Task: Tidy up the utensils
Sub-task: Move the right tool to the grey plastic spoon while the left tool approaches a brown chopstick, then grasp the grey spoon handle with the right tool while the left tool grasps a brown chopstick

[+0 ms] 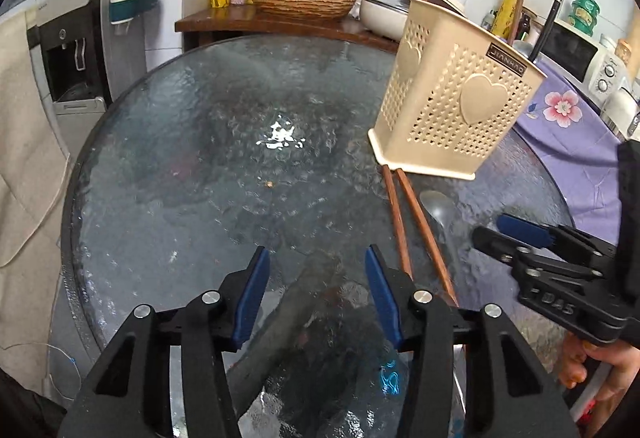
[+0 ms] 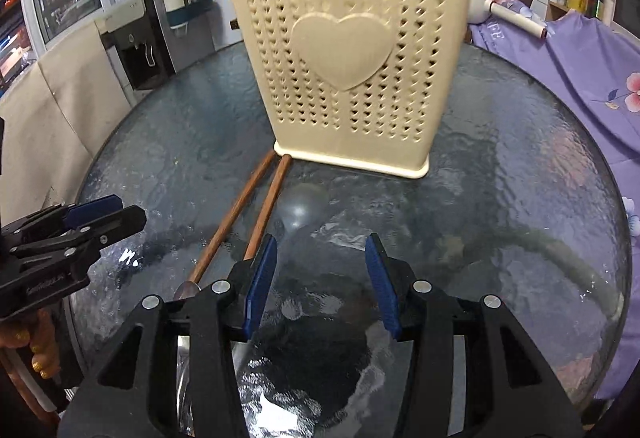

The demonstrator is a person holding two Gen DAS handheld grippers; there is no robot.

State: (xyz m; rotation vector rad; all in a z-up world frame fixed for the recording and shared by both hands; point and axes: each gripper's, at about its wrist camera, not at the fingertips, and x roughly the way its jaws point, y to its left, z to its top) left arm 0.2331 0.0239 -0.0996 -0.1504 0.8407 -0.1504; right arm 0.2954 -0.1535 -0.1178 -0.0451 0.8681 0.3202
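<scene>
Cream plastic forms the utensil holder point(image 2: 344, 77), perforated, with a raised heart on its face, standing upright on the round glass worktop point(image 2: 520, 165). Two brown wooden chopsticks point(image 2: 256, 213) lie side by side on the glass, their far ends touching the holder's base. A metal spoon point(image 2: 302, 207) lies just beside them, its bowl near the holder. The right tongs point(image 2: 322, 278) hover over the glass near the spoon, blue pads spread apart and holding nothing. The left tongs point(image 1: 316, 296) are likewise spread wide and empty, just beside the chopsticks' near ends.
</scene>
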